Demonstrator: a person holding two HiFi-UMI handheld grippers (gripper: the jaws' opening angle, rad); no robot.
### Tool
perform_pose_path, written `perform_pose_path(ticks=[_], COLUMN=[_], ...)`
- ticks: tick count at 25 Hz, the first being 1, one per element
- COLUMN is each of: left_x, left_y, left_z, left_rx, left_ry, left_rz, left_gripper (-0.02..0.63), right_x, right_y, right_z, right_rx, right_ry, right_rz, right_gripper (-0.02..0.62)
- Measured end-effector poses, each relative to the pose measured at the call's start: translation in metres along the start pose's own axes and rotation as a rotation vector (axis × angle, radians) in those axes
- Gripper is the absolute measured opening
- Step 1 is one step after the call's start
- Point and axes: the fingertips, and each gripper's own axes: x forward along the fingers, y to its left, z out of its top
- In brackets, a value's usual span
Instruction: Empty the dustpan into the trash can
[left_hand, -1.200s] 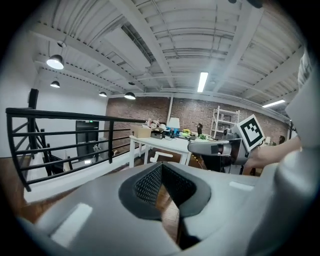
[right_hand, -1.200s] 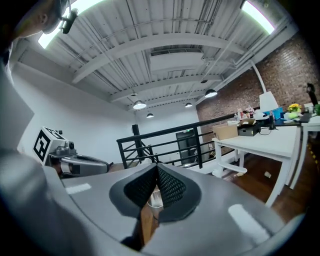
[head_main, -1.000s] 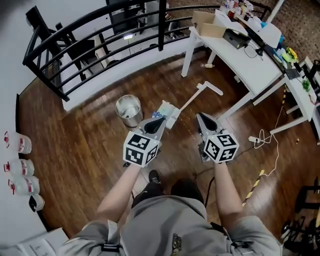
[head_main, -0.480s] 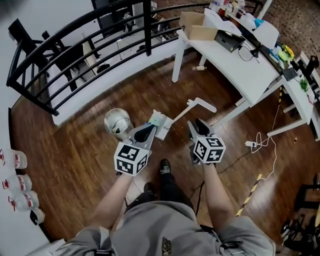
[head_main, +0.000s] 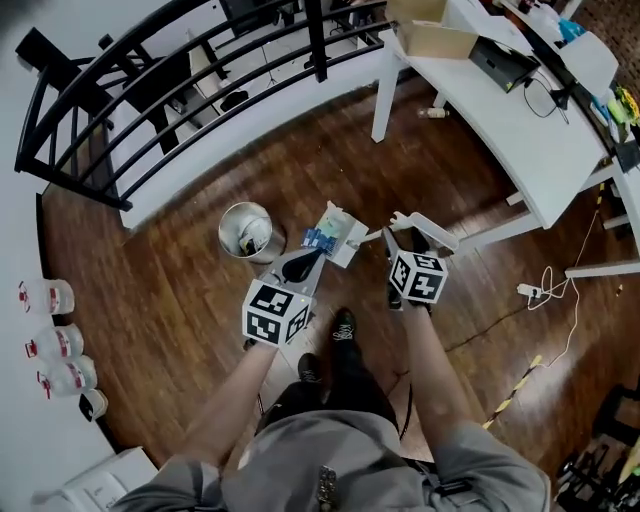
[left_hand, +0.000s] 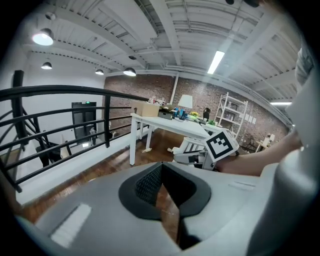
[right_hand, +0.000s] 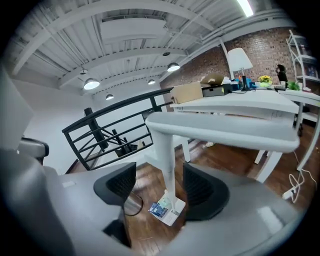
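Observation:
A white dustpan (head_main: 335, 232) holding blue and green wrappers lies on the wood floor, right of a round metal trash can (head_main: 247, 230). Its long white handle (head_main: 420, 228) rises to a T-shaped grip. My right gripper (head_main: 403, 238) is at that grip. In the right gripper view its jaws are opening, and the handle's post (right_hand: 167, 165) stands between the pads without being pressed. The dustpan (right_hand: 166, 209) and the trash can (right_hand: 132, 204) show below. My left gripper (head_main: 308, 262) hovers just short of the pan. In the left gripper view it (left_hand: 161, 175) is shut and holds nothing.
A white desk (head_main: 520, 110) with a cardboard box and electronics stands at the right. A black railing (head_main: 180, 90) runs along the back. Cables and a plug (head_main: 545, 290) lie on the floor at the right, bottles (head_main: 50, 340) at the left. My shoes (head_main: 343, 325) are just behind the pan.
Both grippers have come down and forward to the dustpan. The right jaws have gone from shut to wide, now either side of the handle. The left jaws stay shut.

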Motion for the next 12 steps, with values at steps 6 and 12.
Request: perform_pose_path(ticks=[6, 12], left_x=[0.007, 0.001], left_y=[0.017, 0.046], left_z=[-0.016, -0.019], left_rx=[-0.029, -0.06], left_ry=[0.055, 0.068], left_rz=[0.031, 0.099], left_gripper=[0.003, 0.003], right_x=[0.045, 0.06], right_y=[-0.005, -0.017], right_z=[0.005, 0.019], right_rx=[0.005, -0.025], right_ry=[-0.007, -0.042], right_rz=[-0.035, -0.075], right_gripper=[0.276, 0.192])
